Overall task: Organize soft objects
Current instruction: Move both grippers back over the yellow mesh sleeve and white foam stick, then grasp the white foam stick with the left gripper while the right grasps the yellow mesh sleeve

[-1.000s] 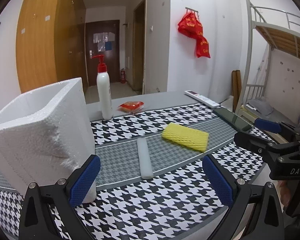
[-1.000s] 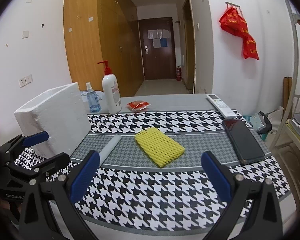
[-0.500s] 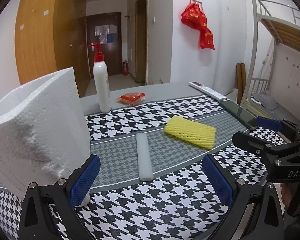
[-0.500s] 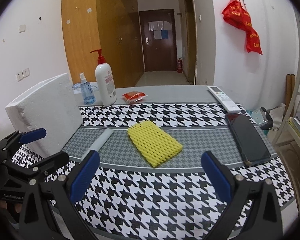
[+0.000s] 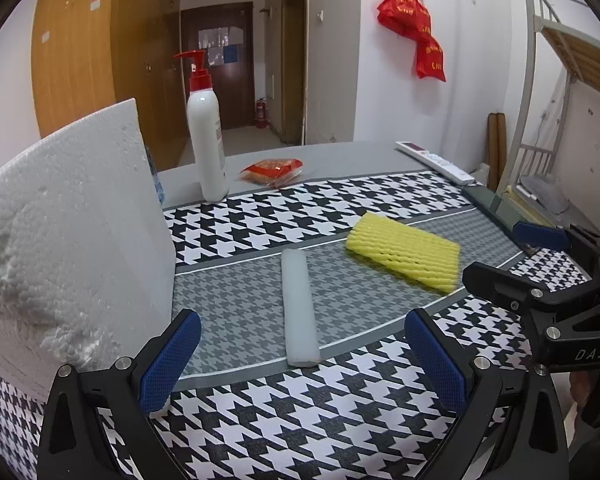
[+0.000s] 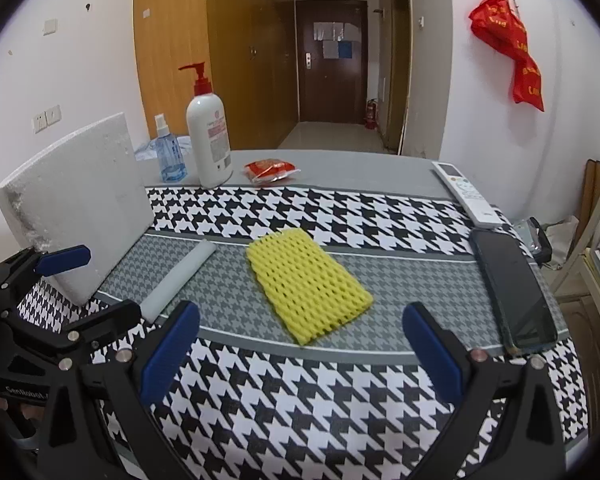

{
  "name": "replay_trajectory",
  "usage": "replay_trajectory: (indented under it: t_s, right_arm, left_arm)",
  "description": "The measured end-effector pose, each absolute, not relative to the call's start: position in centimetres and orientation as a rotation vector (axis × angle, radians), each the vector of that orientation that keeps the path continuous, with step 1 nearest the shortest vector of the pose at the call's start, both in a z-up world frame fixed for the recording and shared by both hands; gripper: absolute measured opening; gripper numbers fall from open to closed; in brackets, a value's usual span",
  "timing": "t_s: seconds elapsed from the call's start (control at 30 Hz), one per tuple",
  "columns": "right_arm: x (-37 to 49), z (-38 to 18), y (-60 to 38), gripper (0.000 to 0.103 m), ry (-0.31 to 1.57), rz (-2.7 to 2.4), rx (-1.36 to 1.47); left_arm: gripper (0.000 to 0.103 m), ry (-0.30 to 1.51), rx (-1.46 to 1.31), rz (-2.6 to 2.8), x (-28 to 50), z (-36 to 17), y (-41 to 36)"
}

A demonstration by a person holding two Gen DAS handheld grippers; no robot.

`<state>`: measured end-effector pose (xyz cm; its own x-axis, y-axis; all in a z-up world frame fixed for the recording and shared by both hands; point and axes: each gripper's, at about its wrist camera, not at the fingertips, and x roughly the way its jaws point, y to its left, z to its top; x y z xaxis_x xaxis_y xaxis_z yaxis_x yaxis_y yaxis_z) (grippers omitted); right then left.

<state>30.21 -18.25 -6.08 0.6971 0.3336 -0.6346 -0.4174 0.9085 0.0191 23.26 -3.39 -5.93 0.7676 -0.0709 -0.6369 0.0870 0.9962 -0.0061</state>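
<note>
Nothing sorted yet, by the look of it. Foam net [image 6: 308, 282] and foam stick [image 5: 299, 304] lie loose on the desk [image 6: 340, 168], near the foam box [image 5: 68, 232]. Left gripper [image 5: 300, 360] and right gripper [image 6: 300, 344] hover with fingers spread wide, empty.

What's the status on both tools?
Left tool open, empty. Right tool open, empty. Foam stick, yellow net sleeve flat on mat, untouched. Path clear.
</note>
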Motion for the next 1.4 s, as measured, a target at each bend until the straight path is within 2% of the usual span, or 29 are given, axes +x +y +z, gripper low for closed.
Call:
replay_trajectory:
  t_s: [0.3,0.5,0.73,0.8,0.9,0.97,1.0,1.2,1.3,1.37,1.4]
  right_arm:
    - [31.8,-6.5,-18.4,0.102,0.712,0.426,-0.167]
    - [32.7,-7.1,-18.4,0.102,0.745,0.455,-0.156]
    - [33.7,-8.0,-17.5,0.102,0.769,0.482,-0.180]
    - [34.0,-8.2,-17.3,0.099,0.777,0.484,-0.190]
    - [34.5,-8.6,-16.8,0.099,0.799,0.479,-0.212]
    - [34.8,-8.9,-16.5,0.086,0.813,0.486,-0.218]
    - [34.8,-9.0,-16.4,0.085,0.817,0.490,-0.222]
    - [35.2,-9.5,-16.3,0.081,0.840,0.523,-0.210]
    - [35.4,-9.7,-16.4,0.081,0.851,0.522,-0.200]
    - [35.5,-10.0,-16.4,0.081,0.861,0.518,-0.200]
    - [35.6,-10.0,-16.5,0.081,0.862,0.520,-0.199]
  left_arm:
    - [0.101,0.728,0.035,-0.073,24.6,-7.0,-4.0]
    - [0.093,0.772,0.039,-0.062,25.5,-7.8,-4.1]
    - [0.078,0.825,0.035,-0.059,26.7,-8.7,-3.9]
    - [0.077,0.845,0.033,-0.062,27.0,-8.9,-3.9]
    - [0.070,0.865,0.039,-0.066,27.2,-9.1,-4.1]
    - [0.069,0.878,0.038,-0.068,27.4,-9.3,-4.1]
    - [0.069,0.883,0.038,-0.066,27.4,-9.3,-4.1]
    - [0.061,0.889,0.040,-0.061,27.6,-9.5,-4.2]
    - [0.054,0.884,0.053,-0.070,27.5,-9.4,-4.6]
    - [0.044,0.881,0.061,-0.085,27.5,-9.4,-4.9]
    - [0.043,0.881,0.061,-0.094,27.4,-9.4,-5.0]
